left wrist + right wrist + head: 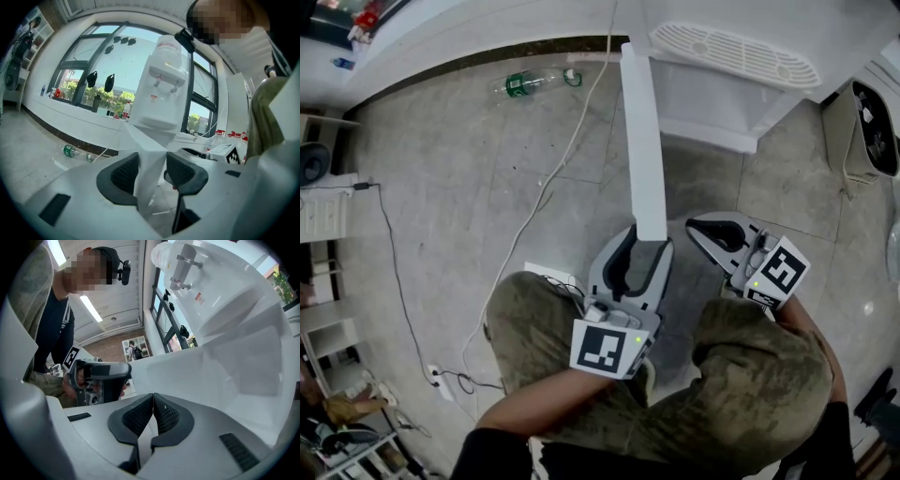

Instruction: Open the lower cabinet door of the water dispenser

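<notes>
Left tool (647, 242): clamped on the free edge of the swung-out door (642, 141).
Right tool (153, 399): closed, empty, near the dispenser (712, 103).

the cabinet door (643, 141) stands swung out from the water dispenser (722, 103), edge-on, splitting the floor (441, 206) into two lanes. left of the door: wide bare tile, crossed by a white cable (546, 187); a bottle (525, 84) lies well off by the wall. right of the door: a narrower wedge, closed at its back by the dispenser body and occupied by the right claw (694, 225), jaws together. a white appliance (867, 131) bounds it further right. the door's free end is taken by the left claw (649, 240), pads on both faces.
</notes>
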